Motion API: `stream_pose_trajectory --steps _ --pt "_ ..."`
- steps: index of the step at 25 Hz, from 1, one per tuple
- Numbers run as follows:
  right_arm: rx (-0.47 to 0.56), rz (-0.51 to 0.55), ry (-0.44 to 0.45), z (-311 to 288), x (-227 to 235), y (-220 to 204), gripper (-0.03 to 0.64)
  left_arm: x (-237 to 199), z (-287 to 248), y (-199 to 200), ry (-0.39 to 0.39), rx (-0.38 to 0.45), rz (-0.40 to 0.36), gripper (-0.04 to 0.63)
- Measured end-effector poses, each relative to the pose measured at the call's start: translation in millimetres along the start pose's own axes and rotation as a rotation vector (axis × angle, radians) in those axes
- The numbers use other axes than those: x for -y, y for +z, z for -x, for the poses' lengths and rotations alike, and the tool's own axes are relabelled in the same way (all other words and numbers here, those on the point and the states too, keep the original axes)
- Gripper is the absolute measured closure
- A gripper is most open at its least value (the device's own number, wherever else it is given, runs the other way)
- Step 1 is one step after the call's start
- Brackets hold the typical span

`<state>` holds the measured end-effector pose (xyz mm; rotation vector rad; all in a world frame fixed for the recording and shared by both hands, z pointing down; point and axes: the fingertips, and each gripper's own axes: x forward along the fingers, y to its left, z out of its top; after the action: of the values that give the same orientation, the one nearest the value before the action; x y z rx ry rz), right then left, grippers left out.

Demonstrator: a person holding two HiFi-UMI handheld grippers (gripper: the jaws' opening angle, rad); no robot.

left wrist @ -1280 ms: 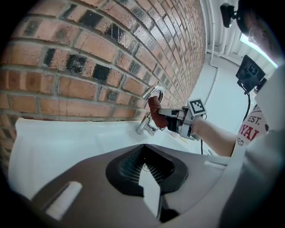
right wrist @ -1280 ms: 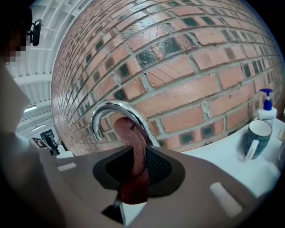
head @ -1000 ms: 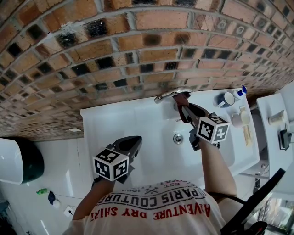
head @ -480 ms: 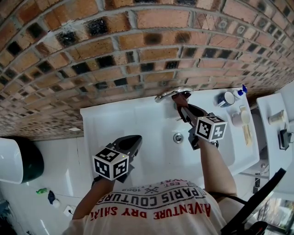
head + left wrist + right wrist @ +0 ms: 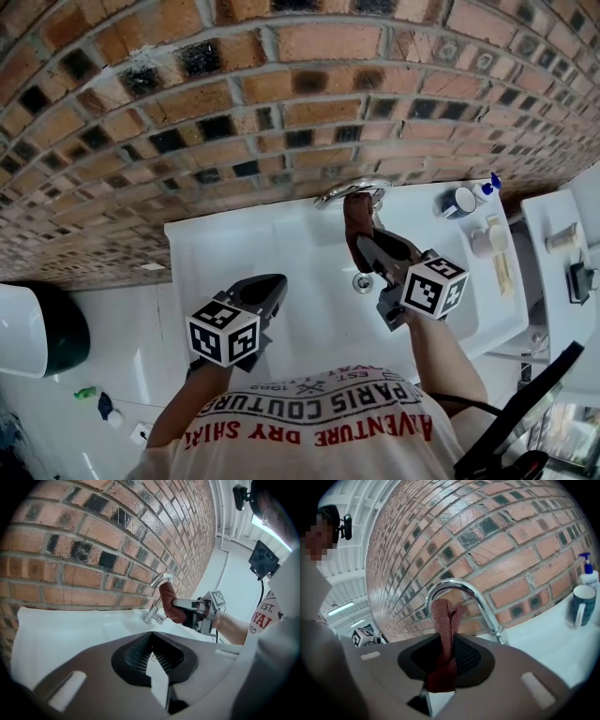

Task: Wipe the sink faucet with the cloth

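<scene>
Cloth (image 5: 442, 620), reddish-brown, is standing up out of the right gripper (image 5: 364, 244), whose jaws are clamping it, and its top is pressing against the faucet (image 5: 352, 191) spout above the sink (image 5: 234, 246). Left gripper (image 5: 275, 286) is hovering over the sink's left side, jaws together, gripping nothing.

The only words stand on the person's white T-shirt (image 5: 281, 455), printed in arcs and upside down in the head view: black letters "PARIS COUTUR…", red ones "AVENTURE DRY SHIR…", and a small line with "EST." whose year is too fine to read. In the left gripper view the shirt (image 5: 276, 620) shows "EST." above cut-off red letters. The cubes on the left gripper (image 5: 279, 283) and right gripper (image 5: 361, 244) bear black-and-white square code markers, patterns rather than words.
</scene>
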<state>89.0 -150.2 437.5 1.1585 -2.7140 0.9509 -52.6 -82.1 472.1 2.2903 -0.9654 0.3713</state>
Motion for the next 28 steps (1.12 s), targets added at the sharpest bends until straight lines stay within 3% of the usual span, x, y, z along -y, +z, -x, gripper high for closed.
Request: stream_pose_trajectory --steps 4,9,15,28 --pt "-0.047 -0.096 0.162 5.0 -43.6 -33.7 0.535 4.8 4.1 -0.5 -0.003 0.002 -0.004 0.591" --pt "-0.106 -0.088 0.259 6.8 -77.5 -68.2 0.537 11.0 10.6 -3.2 -0.009 0.006 -0.010 0.591" --pt "-0.151 -0.084 0.291 8.5 -93.4 -88.2 0.543 14.9 18.8 -8.7 -0.008 0.011 0.010 0.591" --pt "-0.154 -0.062 0.288 2.6 -95.1 -86.6 0.545 15.3 20.0 -5.6 -0.010 0.021 0.007 0.589"
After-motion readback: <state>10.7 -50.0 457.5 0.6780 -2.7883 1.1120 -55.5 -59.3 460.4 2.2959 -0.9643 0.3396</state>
